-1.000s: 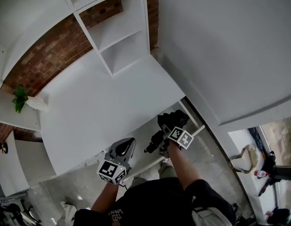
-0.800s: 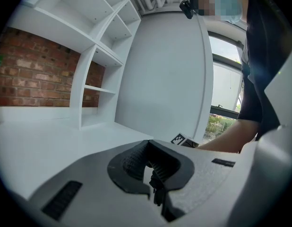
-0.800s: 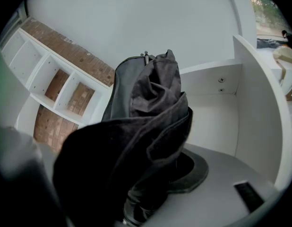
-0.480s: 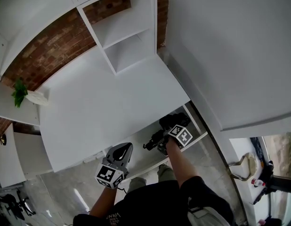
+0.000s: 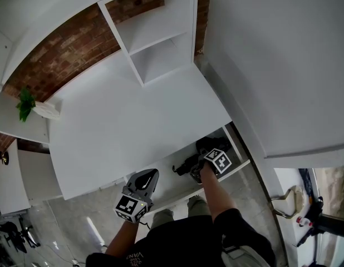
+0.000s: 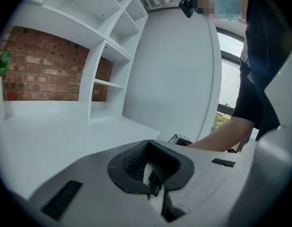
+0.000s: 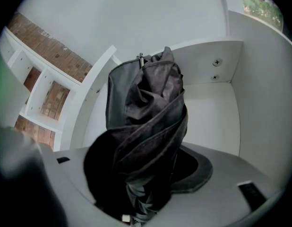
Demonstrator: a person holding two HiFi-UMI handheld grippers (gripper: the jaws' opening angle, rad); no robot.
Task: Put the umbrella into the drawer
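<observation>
Black cloth is filling the space between the pads of your right gripper [image 7: 143,183] — that is the folded umbrella [image 7: 146,103], and you are holding it by one end. The jaws are opening right now, with the umbrella between them. As far as I can tell, the cloth is touching both pads, so the grip is only starting to let go. The rest of the umbrella is sticking out past the jaws and pointing into the open white drawer [image 7: 217,122], toward its far wall. I cannot tell if the tip is touching the bottom. In the head view, your right hand is reaching down into the drawer, which is pulled out from under the white desk [image 5: 133,121].

Your left gripper [image 6: 151,171] is pinching shut on nothing. It is hanging by the desk edge, near the drawer's left end.

You are doing the letting-go step, I think. Next you will be needing to open the jaws all the way so the umbrella is lying inside, then lift the right gripper out without snagging the cloth. After that the drawer may need a push — your left gripper is free for it.
</observation>
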